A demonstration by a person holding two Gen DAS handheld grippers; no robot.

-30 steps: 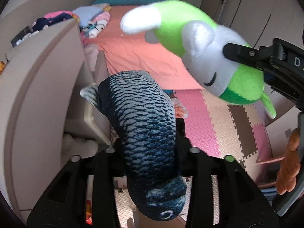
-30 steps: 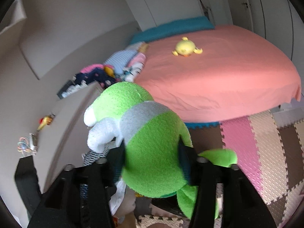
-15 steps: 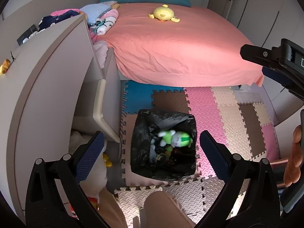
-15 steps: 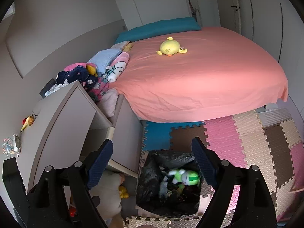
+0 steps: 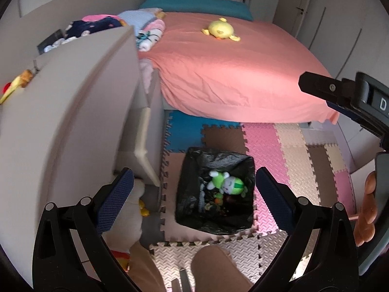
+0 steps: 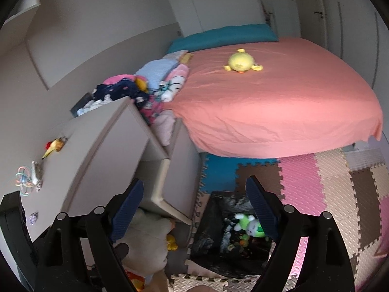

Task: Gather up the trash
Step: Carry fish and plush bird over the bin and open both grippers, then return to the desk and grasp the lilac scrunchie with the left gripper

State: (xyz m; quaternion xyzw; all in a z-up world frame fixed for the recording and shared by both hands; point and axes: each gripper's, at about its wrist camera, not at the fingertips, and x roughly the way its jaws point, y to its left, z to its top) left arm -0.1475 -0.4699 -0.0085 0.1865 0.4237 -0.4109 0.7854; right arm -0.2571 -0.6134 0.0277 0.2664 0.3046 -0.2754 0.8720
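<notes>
**Both grippers released above the bin**

I have the left gripper (image 5: pixel 192 191) spread to its widest, nothing between its blue pads (image 5: pixel 114 204); its jaws have just been opening. The right gripper (image 6: pixel 194 209) is also parted and empty, its jaws having just opened as well.

Between and below the left jaws sits the black-lined trash bin (image 5: pixel 189 209) on the foam puzzle mat (image 5: pixel 291 150). Inside it lies the green and white plush toy (image 5: pixel 225 182), on its side atop darker clutter I cannot make out. From the right wrist the same bin (image 6: pixel 206 238) shows low between the jaws, nearer the right-hand finger, which partly covers the plush (image 6: pixel 248 223).

Beyond both pairs of jaws stretches the bed with a salmon sheet (image 5: pixel 231 73), a yellow plush duck (image 5: pixel 220 30) resting on it. Off the left-hand finger stands a beige cabinet (image 5: pixel 73 102). The other gripper's body and my fingers on it (image 5: pixel 364 211) show at the right edge of the left wrist view.
</notes>
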